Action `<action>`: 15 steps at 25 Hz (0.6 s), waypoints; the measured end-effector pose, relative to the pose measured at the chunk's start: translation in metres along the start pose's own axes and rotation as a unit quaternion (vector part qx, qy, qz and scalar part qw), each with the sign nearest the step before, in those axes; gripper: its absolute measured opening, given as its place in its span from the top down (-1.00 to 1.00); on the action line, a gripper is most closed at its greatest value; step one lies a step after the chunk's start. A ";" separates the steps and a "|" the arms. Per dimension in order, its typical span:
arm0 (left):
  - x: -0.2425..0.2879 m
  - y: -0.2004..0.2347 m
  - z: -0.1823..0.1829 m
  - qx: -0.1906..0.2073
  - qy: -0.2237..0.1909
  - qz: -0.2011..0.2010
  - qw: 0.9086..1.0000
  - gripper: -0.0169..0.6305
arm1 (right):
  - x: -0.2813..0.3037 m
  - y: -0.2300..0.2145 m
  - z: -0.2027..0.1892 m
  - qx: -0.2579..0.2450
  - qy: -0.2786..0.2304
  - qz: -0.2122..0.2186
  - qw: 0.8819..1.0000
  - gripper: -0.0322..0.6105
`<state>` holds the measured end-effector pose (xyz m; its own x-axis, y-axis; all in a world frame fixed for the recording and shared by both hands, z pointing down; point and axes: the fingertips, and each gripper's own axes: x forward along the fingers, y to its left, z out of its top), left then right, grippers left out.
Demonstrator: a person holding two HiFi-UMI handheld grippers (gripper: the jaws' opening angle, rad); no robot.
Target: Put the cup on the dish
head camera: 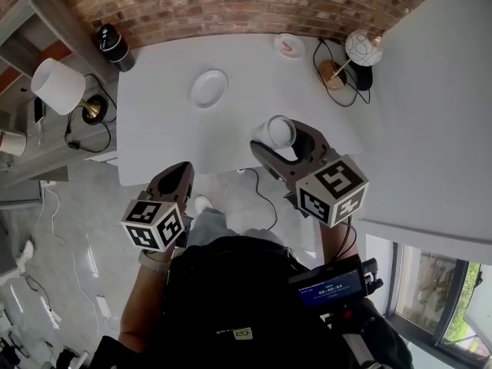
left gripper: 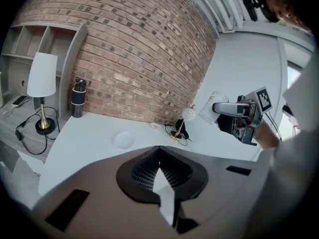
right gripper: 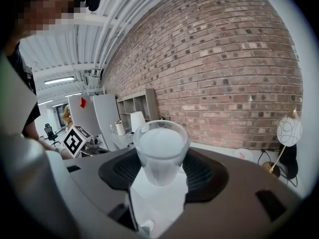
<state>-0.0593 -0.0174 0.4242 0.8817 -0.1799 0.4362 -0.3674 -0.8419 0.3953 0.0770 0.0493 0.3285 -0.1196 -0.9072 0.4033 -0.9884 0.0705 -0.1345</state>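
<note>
A frosted white cup (head camera: 278, 132) is clamped between the jaws of my right gripper (head camera: 283, 140), raised above the right front part of the white table (head camera: 161, 129). In the right gripper view the cup (right gripper: 160, 151) stands upright between the pads, mouth up. The empty white dish (head camera: 209, 88) lies on the table, farther back and to the left of the cup. My left gripper (head camera: 181, 172) hangs by the table's front edge with its jaws together and nothing in them. The left gripper view shows the dish (left gripper: 123, 139) ahead and the held cup (left gripper: 211, 112) off to the right.
A second small dish (head camera: 289, 45) with something red lies at the back by the brick wall. A globe lamp (head camera: 363, 48) with a coiled cable stands at the back right, and a black cylinder (head camera: 115, 47) at the back left. A white shaded lamp (head camera: 58, 85) is on the side shelf.
</note>
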 end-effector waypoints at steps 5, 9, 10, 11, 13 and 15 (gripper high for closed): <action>0.006 0.034 0.018 -0.003 0.003 -0.007 1.000 0.93 | 0.031 -0.007 0.008 0.008 0.012 -0.017 1.000 0.08; 0.009 0.059 0.028 -0.006 0.005 -0.010 1.000 0.93 | 0.053 -0.011 0.013 0.016 0.017 -0.028 0.999 0.08; 0.009 0.066 0.030 -0.007 0.005 -0.009 1.000 0.93 | 0.059 -0.013 0.013 0.017 0.019 -0.030 0.999 0.08; 0.008 0.072 0.031 -0.009 0.005 -0.007 1.000 0.93 | 0.064 -0.014 0.014 0.017 0.021 -0.033 0.999 0.08; 0.007 0.083 0.034 -0.013 0.003 -0.003 1.000 0.93 | 0.073 -0.017 0.015 0.016 0.026 -0.036 0.999 0.08; 0.006 0.092 0.037 -0.017 0.002 0.001 1.000 0.93 | 0.081 -0.018 0.018 0.013 0.029 -0.037 0.999 0.08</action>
<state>-0.0775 -0.1147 0.4335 0.8795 -0.1804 0.4405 -0.3800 -0.8233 0.4216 0.0867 -0.0332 0.3475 -0.0528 -0.8835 0.4655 -0.9920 -0.0073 -0.1264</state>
